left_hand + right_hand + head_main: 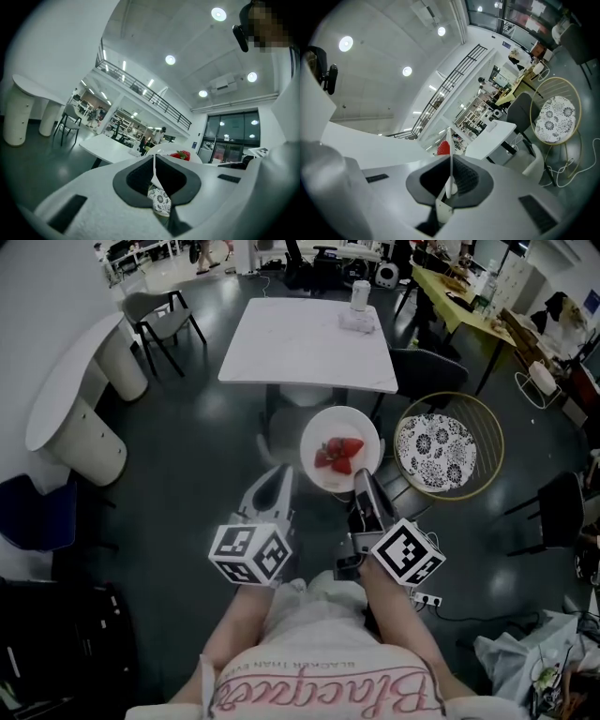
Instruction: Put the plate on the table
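A white plate (339, 432) with a few red strawberries (338, 454) hangs in the air over the dark floor, short of the white table (309, 343). My left gripper (289, 472) is shut on the plate's near left rim. My right gripper (364, 482) is shut on its near right rim. In the left gripper view the thin plate edge (154, 165) runs between the closed jaws of the left gripper (154, 172), with a strawberry (181, 154) beyond and the table (108, 147) ahead. The right gripper view shows the plate edge (450, 161) pinched in the right gripper (451, 177).
A pale container (360, 296) stands at the table's far right. A dark chair (427, 371) and a gold-rimmed round chair with a patterned cushion (448, 451) are to the right. A white curved counter (75, 390) is at left, a power strip (427, 599) on the floor.
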A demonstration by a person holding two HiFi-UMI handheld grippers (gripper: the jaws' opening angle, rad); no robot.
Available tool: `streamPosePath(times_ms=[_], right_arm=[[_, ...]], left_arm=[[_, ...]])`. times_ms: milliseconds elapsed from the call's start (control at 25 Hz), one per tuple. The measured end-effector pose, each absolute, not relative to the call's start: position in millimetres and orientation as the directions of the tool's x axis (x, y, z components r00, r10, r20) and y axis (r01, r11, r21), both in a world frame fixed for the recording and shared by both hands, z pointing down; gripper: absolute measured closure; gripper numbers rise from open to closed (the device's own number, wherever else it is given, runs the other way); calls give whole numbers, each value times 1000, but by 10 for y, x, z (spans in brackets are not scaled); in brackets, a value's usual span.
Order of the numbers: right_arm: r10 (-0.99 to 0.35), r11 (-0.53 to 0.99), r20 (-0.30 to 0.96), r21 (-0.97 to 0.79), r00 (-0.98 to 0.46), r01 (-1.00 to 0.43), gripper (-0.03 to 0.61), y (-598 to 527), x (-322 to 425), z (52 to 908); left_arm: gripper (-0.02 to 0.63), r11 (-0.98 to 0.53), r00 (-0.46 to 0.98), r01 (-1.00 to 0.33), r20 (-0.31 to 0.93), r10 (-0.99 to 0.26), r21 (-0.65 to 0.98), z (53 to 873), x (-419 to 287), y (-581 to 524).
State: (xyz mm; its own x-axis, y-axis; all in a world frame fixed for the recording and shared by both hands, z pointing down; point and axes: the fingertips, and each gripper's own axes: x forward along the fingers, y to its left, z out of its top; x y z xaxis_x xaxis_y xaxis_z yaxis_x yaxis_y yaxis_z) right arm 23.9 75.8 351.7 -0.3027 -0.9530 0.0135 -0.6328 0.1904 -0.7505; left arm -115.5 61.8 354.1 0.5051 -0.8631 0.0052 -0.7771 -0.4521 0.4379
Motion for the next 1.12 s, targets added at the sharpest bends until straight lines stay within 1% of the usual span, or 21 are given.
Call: streamPosePath(times_ms=[240, 480, 1120], right_arm=[[-957, 158, 43, -754, -288, -638, 571, 370, 307, 3622], [-949, 166, 54, -752, -310, -638, 571, -149, 366, 3691], [-923, 187, 72, -774, -378, -604, 571, -2085, 863, 3766]], left_arm=[[598, -447, 513, -771, 26, -858, 454, 3648, -1129, 234], [598, -436, 508, -777, 44, -860, 453, 3742, -1058, -256], [598, -384, 461, -800, 61, -885, 461, 3800, -592, -2129]])
